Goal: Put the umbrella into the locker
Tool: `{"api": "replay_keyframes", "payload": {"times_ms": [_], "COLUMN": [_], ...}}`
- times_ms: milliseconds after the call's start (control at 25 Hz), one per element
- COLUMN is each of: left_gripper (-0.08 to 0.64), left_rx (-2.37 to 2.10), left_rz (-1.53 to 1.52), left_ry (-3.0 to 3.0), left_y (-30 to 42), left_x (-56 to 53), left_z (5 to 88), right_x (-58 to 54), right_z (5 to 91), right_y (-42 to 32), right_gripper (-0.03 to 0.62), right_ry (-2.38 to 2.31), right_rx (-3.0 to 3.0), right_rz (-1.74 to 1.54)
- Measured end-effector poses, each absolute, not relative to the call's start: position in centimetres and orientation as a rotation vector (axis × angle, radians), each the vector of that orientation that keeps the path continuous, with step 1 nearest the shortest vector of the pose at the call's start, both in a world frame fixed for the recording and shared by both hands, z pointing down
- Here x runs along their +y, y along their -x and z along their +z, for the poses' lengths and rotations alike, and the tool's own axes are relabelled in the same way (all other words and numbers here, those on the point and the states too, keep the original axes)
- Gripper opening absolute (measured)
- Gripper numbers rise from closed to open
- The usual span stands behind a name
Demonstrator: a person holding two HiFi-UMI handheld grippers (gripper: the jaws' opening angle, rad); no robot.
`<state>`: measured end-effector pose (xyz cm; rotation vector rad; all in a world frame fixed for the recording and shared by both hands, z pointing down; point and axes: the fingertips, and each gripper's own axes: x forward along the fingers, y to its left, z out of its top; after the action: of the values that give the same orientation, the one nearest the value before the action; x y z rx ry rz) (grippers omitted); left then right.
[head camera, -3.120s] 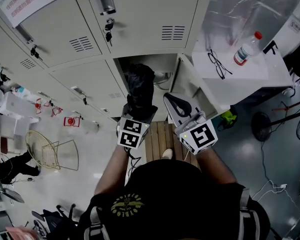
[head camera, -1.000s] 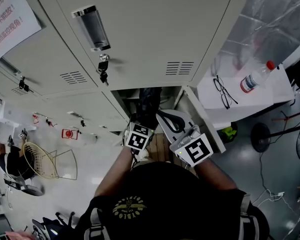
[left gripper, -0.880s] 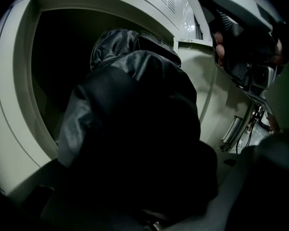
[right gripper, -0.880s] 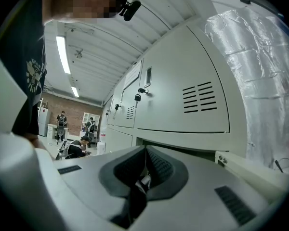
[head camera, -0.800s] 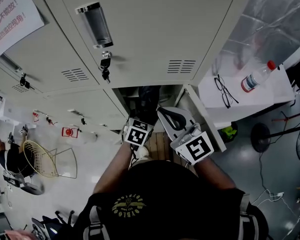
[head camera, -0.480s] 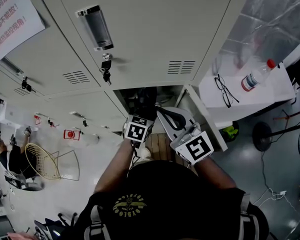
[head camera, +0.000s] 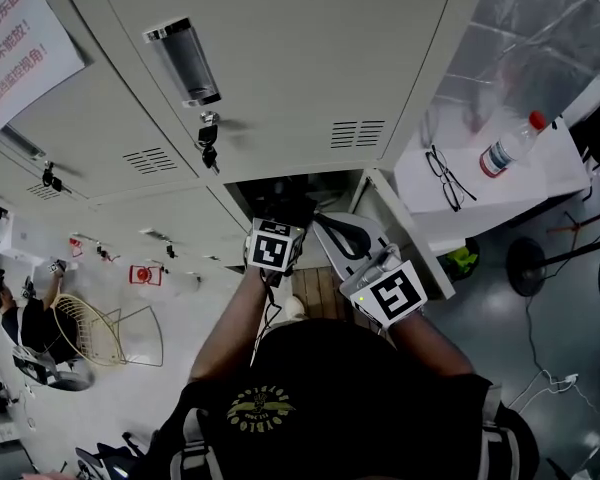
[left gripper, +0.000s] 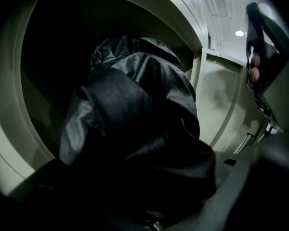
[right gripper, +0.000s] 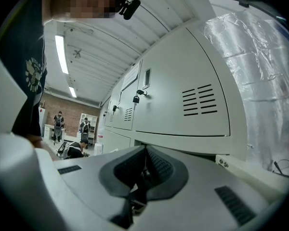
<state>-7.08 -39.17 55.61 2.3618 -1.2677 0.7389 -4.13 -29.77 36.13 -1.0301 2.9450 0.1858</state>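
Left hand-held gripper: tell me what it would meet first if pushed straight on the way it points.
The black folded fabric umbrella clamped in the left hand-held gripper leads into the dark open grey metal locker compartment; nothing else shows ahead, so probably the compartment's back wall, though depth there is unclear.

Black umbrella (left gripper: 135, 124), pale grey locker doors (head camera: 310, 48) — slatted vents (head camera: 355, 134); red-capped bottle (head camera: 502, 152)

The umbrella (head camera: 286, 202) is lodged in the locker (head camera: 325, 178), ahead of the left gripper (head camera: 277, 224), with the right gripper (head camera: 330, 230) just to its right. Glasses (head camera: 443, 178) and a bottle (head camera: 505, 148) are set on the worktop (head camera: 525, 186) farther right.
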Motion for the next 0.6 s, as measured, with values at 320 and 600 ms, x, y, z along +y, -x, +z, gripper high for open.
{"api": "replay_keyframes", "payload": {"times_ms": [320, 600], "left_gripper": [0.29, 0.29], "left_rx": [-1.283, -1.316], "left_rz": [0.729, 0.674], "left_ry": [-2.354, -2.367], "left_y": [7.1, 7.1], "left_x": [-40.4, -42.0], "left_z": [54.7, 53.4], "right_x": [-29.7, -29.8], "right_z": [36.0, 36.0], "right_y": [4.0, 4.1], "right_gripper": [0.031, 0.031], "right_ry": [1.039, 1.038], "right_rx": [2.939, 2.941], "right_rz": [0.188, 0.188]}}
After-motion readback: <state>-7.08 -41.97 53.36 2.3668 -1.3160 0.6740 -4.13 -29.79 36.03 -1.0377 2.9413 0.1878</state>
